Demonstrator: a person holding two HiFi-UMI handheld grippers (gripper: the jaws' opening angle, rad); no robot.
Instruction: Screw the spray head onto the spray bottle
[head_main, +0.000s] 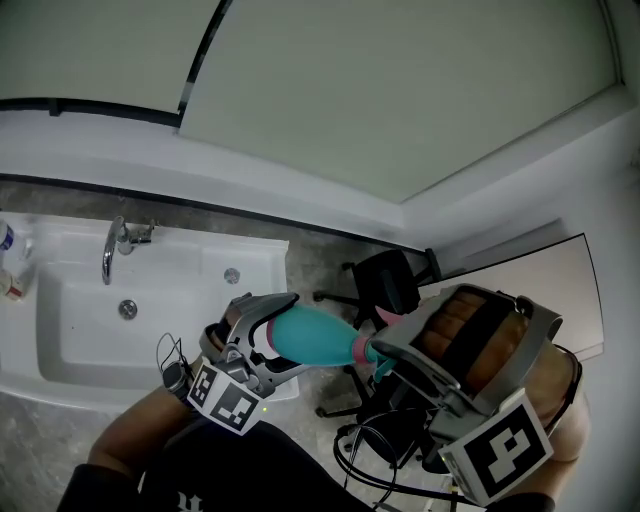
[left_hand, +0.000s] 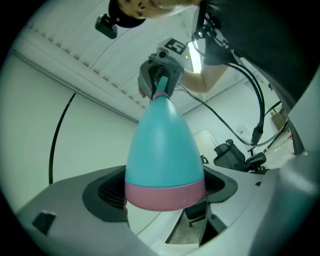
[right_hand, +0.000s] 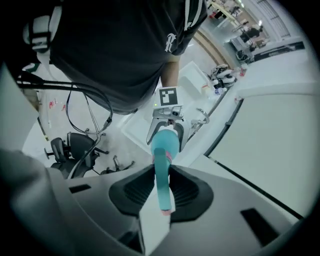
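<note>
"What is the person wearing?"
"A black shirt (right_hand: 115, 50) with small white print, at the top of the right gripper view."
"And the rig?"
"A grey left gripper (head_main: 295, 334) and right gripper (head_main: 378, 352), with black ribbed pads (right_hand: 132, 191). Black-and-white marker cubes (head_main: 228, 397) sit along the bottom, with black cables (head_main: 372, 440) between them."

Office washing corner: sink (head_main: 205, 263), tap (head_main: 110, 252), swivel chair (head_main: 390, 282).

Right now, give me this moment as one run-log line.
left gripper: shut on spray bottle, pink-banded base | right gripper: shut on spray head at bottle's neck | place: near sink | thread seating: cannot tell
</note>
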